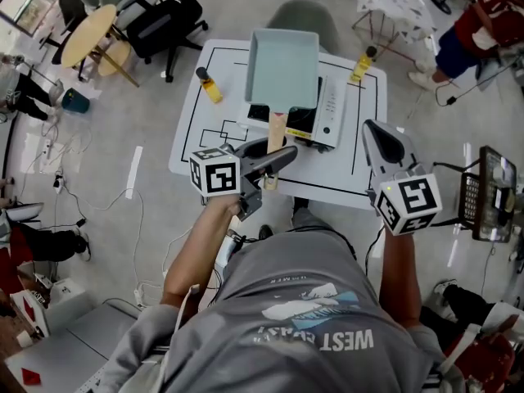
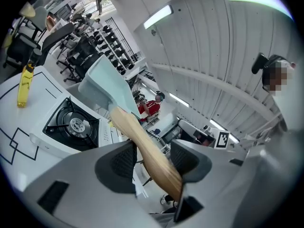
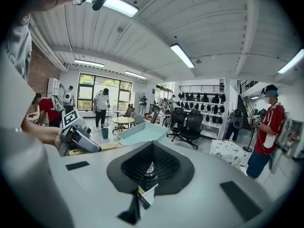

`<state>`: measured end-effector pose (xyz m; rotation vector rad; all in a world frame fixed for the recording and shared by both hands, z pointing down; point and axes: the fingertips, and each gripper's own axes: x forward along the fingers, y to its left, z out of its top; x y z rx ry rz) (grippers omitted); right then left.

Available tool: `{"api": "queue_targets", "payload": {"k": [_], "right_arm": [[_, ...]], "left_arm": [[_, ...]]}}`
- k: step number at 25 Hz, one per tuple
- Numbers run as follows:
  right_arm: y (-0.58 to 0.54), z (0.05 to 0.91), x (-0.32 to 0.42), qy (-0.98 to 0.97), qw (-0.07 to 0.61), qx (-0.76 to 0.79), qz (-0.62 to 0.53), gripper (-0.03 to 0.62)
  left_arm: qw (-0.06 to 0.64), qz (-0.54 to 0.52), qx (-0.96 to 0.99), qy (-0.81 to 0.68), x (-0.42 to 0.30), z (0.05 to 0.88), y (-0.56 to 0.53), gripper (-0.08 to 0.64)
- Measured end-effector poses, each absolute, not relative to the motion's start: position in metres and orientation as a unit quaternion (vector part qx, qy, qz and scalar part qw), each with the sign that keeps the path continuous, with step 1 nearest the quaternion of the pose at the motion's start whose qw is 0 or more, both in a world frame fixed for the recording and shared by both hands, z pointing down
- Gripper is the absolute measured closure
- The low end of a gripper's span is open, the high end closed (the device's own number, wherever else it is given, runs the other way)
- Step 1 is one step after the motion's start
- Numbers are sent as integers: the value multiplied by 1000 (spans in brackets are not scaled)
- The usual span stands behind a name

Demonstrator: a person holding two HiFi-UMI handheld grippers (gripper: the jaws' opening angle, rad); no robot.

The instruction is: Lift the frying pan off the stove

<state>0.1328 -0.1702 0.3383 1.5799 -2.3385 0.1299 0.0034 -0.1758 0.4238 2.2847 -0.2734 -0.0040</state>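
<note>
The pale green rectangular frying pan (image 1: 282, 68) hangs in the air over the white single-burner stove (image 1: 326, 113), tilted. My left gripper (image 1: 274, 160) is shut on its wooden handle (image 1: 277, 129). In the left gripper view the handle (image 2: 142, 146) runs between the two pads, the pan (image 2: 107, 82) is raised, and the bare burner of the stove (image 2: 71, 125) lies below it. My right gripper (image 1: 372, 129) is held up at the right with nothing in it. The right gripper view shows its jaws (image 3: 151, 163) shut, with the pan (image 3: 142, 133) off to the left.
The stove stands on a white table (image 1: 360, 170) marked with black lines. One yellow bottle (image 1: 209, 86) stands left of the stove, another (image 1: 360, 66) at the far right. Office chairs, a round table and people are around the room.
</note>
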Motion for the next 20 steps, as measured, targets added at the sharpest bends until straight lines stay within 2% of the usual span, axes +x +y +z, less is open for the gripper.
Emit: {"api": "queue_targets", "payload": {"k": [20], "right_arm": [[-157, 335, 123, -822, 172, 543, 31, 584]], "left_arm": [[398, 1, 910, -113, -7, 416, -164, 344]]}}
